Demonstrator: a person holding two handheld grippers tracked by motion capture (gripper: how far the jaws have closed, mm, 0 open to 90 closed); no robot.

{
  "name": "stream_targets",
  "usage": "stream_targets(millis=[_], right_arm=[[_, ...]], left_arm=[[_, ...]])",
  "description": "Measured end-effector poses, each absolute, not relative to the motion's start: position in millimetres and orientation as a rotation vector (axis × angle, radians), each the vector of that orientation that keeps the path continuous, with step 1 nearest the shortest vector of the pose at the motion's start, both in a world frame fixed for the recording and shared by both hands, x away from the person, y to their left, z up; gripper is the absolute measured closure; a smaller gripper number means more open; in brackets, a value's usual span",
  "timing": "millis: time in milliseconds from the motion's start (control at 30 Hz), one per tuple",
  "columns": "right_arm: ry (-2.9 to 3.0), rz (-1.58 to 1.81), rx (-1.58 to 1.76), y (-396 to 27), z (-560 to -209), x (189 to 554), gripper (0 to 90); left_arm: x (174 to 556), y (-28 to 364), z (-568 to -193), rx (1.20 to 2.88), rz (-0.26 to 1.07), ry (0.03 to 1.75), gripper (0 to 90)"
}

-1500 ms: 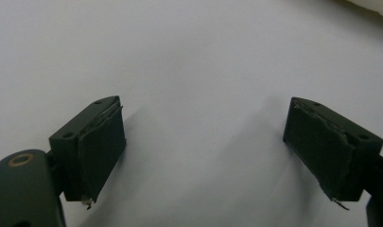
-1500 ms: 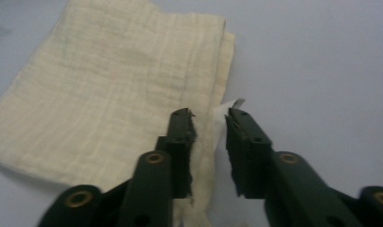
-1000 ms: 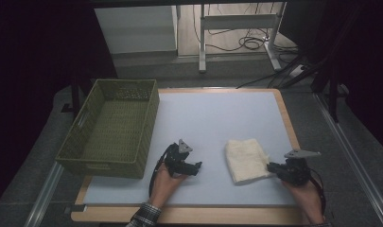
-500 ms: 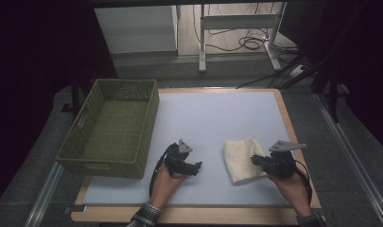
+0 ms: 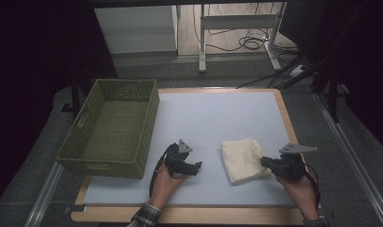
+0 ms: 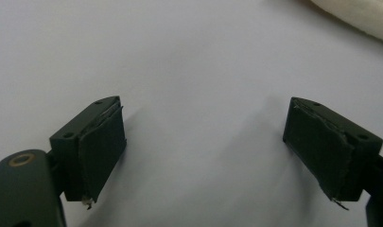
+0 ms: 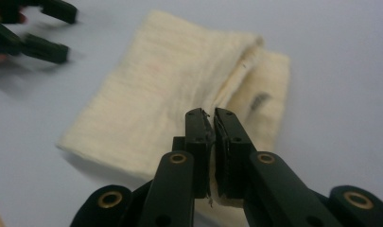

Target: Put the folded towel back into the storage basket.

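My right claw (image 7: pixel 211 124) is pinched tight on the near edge of the towel (image 7: pixel 175 85), a sliver of cream cloth showing between the pads low down, so I read it as holding the fabric, not just resting on it. In the high view that claw (image 5: pixel 266 162) sits at the towel's (image 5: pixel 242 160) 3 o'clock edge, gripping the side closest to my hand because that's the shortest reach and gives a free flap to lift or fold over. The towel lies folded on the table (image 5: pixel 213 118), right of centre, toward 5 o'clock of the mat, a crease running along its length with one layer lapped over the other. My left claw (image 5: pixel 197 166) is spread wide with nothing between the pads, parked on bare table at the towel's 9 o'clock, near but not touching; in the left claw view (image 6: pixel 205 142) there's plain white surface between the pads and a bit of towel (image 6: pixel 364 14) up at 1 o'clock. I'd guess it waits there, open, to catch the opposite edge or pin the cloth down once the right side comes up. The basket (image 5: pixel 114 127) stands at 9 to 10 o'clock of the table, well apart from the towel, looks empty, likely the drop spot. Grip is on a thin edge, so slipping out is the risk.
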State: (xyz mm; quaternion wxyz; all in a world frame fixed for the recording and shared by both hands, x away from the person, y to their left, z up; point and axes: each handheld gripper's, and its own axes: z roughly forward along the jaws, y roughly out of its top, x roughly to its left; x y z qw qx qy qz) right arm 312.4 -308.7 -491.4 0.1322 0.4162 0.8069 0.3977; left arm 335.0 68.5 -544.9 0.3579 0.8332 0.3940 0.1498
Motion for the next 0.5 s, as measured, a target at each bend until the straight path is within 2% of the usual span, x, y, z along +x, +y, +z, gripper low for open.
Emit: stream_targets(millis=[133, 233, 333, 500], right_arm=[[2.339, 1.114, 1.272, -323, -508, 311, 83.0], [2.331, 1.096, 1.290, -327, -515, 311, 69.7], [2.296, 1.089, 1.272, -328, -505, 314, 62.1], [2.283, 1.080, 1.228, -315, -489, 334, 61.4]], left_arm=[[335, 69, -545, 2.151, 0.387, 1.016, 13.7], [335, 69, -545, 2.150, 0.386, 1.017, 13.7], [335, 69, -545, 2.151, 0.386, 1.017, 13.7], [335, 68, -545, 2.150, 0.387, 1.017, 13.7]])
